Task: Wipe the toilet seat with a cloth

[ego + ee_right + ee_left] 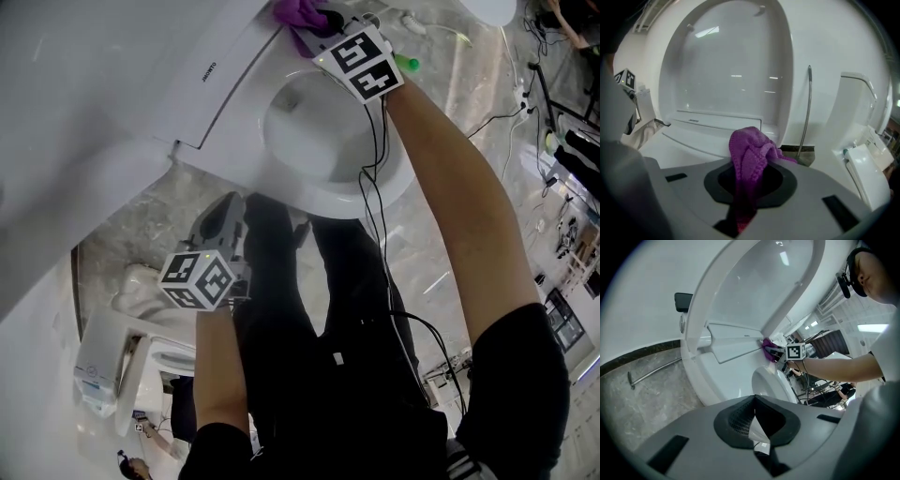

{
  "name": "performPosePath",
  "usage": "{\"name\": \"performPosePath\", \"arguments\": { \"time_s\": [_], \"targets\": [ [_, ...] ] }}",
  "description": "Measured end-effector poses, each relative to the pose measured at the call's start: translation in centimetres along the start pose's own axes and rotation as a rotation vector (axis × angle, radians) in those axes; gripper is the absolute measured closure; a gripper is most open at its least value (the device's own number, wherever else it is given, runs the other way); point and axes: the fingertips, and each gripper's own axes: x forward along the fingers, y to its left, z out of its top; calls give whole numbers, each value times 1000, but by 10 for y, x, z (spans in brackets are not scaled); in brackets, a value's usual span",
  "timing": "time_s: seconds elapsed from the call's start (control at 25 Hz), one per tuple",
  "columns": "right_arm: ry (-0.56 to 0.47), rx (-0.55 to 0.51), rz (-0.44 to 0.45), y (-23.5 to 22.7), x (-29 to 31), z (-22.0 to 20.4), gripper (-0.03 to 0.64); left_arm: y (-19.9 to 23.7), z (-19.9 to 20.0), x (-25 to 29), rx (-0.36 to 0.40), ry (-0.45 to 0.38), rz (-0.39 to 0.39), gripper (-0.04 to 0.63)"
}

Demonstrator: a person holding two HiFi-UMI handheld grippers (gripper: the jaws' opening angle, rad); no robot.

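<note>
**Operator:** Progress on the seat?

**Guide:** Early, I'd judge. The lid (731,70) stands raised and the toilet seat (325,194) lies down around the bowl. Nothing on it tells wiped from unwiped. Your right gripper (328,19) is at the seat's back edge by the hinge, clamped on the purple cloth (302,13). The sides and front look left to do.

**Operator:** And the other gripper?

**Guide:** Your left gripper (228,208) hangs well apart from the toilet. Only its own view shows its jaws together on a thin white slip (757,432). Only the head view shows the whole seat ring.
</note>
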Motion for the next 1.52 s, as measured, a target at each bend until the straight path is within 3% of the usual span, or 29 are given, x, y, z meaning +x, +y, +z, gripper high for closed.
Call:
{"name": "performPosePath", "arguments": {
  "time_s": [0.2, 0.36, 0.6, 0.76, 0.92, 1.28, 1.52],
  "targets": [
    [18, 137, -105, -4, -20, -22, 565, 2, 2, 1, -7, -2, -2, 586],
    [-16, 230, -198, 19, -29, -23, 565, 2, 9, -3, -22, -18, -8, 586],
    [-150, 272, -209, 77, -17, -7, 565, 1, 20, 2, -29, -36, -12, 586],
    [-151, 233, -154, 104, -17, -5, 565, 3, 20, 0, -35, -40, -9, 586],
    [-113, 247, -207, 82, -23, -18, 565, 1, 16, 2, -30, -31, -6, 586],
    [3, 505, -540, 0, -85, -82, 565, -20, 18, 6, 7, -12, -19, 586],
    [49, 570, -637, -8, -136, -131, 565, -25, 6, 18, 14, 19, -8, 586]
  ]
}}
